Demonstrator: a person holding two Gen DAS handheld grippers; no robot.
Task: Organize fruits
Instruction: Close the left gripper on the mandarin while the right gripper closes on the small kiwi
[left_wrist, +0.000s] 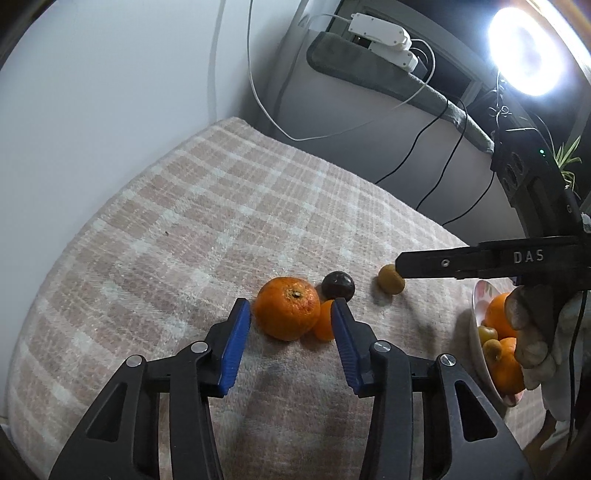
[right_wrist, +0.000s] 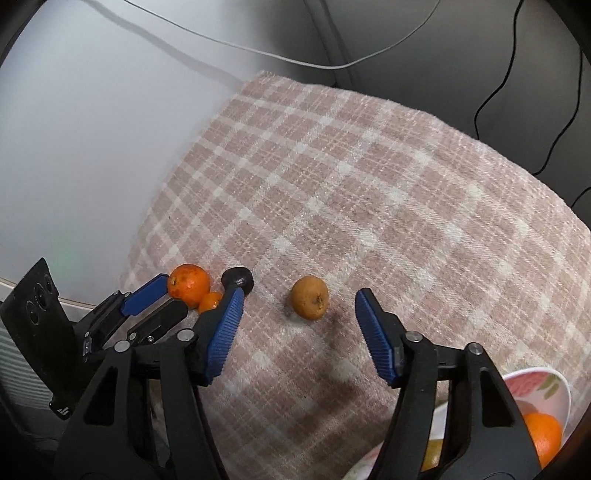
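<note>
Left wrist view: several fruits already fill the bowl (left_wrist: 476, 328), four remain on the blanket (left_wrist: 221, 206), both grippers open and empty.

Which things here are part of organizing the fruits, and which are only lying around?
For the job:
- large orange
- small orange
- dark round fruit
- yellow-brown fruit
- floral bowl, already holding fruit
- left gripper
- right gripper

Just lying about:
- checked cloth
- white cable
- black cables
- ring light
</note>
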